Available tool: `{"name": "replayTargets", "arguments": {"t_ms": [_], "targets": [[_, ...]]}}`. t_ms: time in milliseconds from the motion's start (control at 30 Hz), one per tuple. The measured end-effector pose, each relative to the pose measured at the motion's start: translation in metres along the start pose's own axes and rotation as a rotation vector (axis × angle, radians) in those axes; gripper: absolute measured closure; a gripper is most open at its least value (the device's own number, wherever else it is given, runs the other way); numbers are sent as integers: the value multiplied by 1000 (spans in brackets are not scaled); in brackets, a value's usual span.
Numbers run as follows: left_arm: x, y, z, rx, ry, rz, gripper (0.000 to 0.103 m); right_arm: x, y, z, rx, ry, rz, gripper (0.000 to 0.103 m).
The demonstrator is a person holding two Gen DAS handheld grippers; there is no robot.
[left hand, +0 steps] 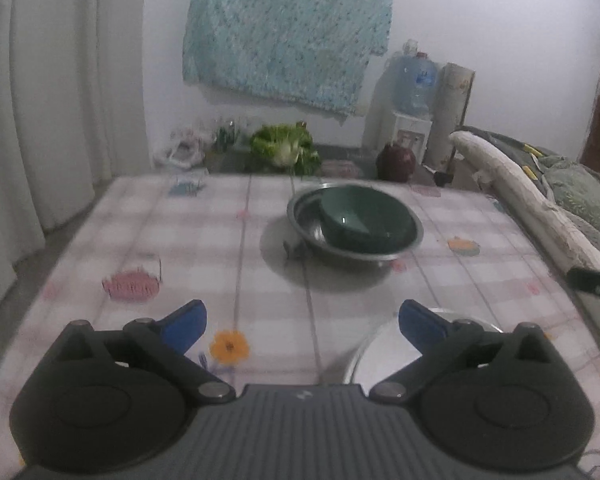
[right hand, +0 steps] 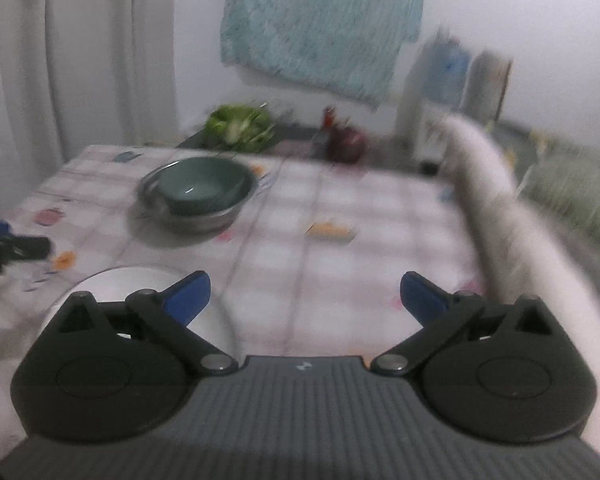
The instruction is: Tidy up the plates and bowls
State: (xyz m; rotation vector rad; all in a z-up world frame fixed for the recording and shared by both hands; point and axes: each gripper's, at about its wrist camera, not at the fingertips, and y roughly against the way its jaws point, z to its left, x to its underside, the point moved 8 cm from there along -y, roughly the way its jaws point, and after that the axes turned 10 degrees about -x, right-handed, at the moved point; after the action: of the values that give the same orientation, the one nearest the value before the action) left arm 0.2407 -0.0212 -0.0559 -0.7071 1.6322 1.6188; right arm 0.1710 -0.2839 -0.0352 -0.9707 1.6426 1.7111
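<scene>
Task status, judged from present layout: partly complete. Green bowl (left hand: 364, 220) nested inside steel basin (left hand: 300, 216), slightly tilted against the basin's right wall, at centre of the left wrist view and at upper left of centre in the right wrist view. 1 item apparently outstanding: white plate (right hand: 140, 284) with a metallic rim, lying flat on the checked tablecloth (left hand: 260, 280), at lower right of the left wrist view and lower left of the right wrist view, well apart from the basin stack. Probable remaining step: transfer of plate to the stack or to a separate place; destination not determinable. Left gripper (left hand: 302, 322): claw wide, nothing held, right blue fingertip (left hand: 420, 324) overlapping the plate rim in the picture, contact not determinable. Right gripper (right hand: 305, 300): claw wide, nothing held, left blue fingertip (right hand: 188, 298) over the plate's right edge in the picture, contact likewise not determinable. Right wrist view blurred. Writing and brands: none legible. Small pale emblem on each gripper body at bottom centre, not readable. Blue label on water jug (left hand: 416, 80) at upper right, too small to read. Printed motifs on tablecloth only, no text discernible.
</scene>
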Motion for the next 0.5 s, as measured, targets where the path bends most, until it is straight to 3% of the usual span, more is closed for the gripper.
{"name": "replayTargets", "arguments": {"t_ms": [200, 333, 500], "targets": [[-14, -6, 1, 34, -20, -45, 0, -31, -5, -3, -55, 43, -32, 1], [-18, -24, 2, 101, 18, 35, 0, -49, -17, -2, -44, 103, -26, 1], [-28, -51, 3, 192, 55, 108, 0, -70, -51, -8, -165, 40, -19, 1]]}}
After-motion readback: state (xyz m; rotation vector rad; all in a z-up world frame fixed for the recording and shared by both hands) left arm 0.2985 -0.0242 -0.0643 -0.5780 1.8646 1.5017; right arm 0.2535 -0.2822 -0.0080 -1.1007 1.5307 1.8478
